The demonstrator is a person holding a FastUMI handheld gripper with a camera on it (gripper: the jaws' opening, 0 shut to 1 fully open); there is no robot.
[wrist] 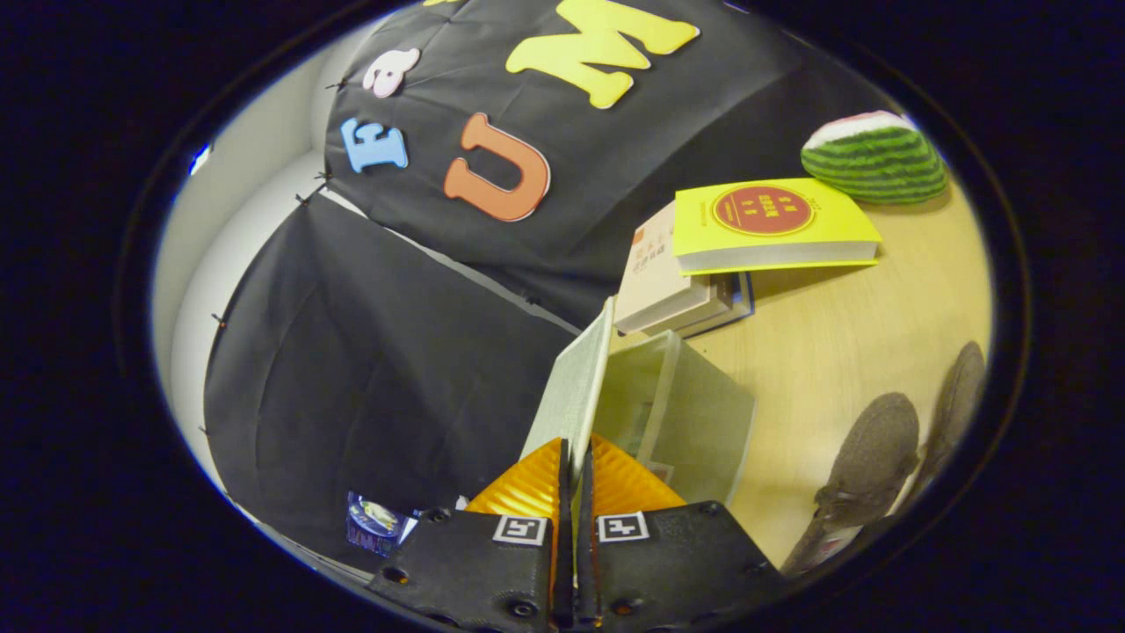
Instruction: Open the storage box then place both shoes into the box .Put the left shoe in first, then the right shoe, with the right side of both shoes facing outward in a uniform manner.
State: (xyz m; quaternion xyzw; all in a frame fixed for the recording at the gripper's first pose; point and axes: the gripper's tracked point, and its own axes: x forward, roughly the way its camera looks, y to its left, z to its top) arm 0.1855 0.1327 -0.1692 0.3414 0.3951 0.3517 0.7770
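1. The fingers are pinched together on the edge of the storage box lid, with both sides pressing on the thin panel that rises between them.
2. The lid stands nearly on edge, its long axis running straight ahead from the fingertips. It is swung up and away from the storage box, so the opening step looks well along.
3. The translucent box sits on the bench just ahead and to the right of the fingers; its interior is hard to make out.
4. The two grey shoes lie further right on the bench, side by side and partly cut off, so I cannot tell left from right.
5. Beyond the box are stacked books and a watermelon toy.
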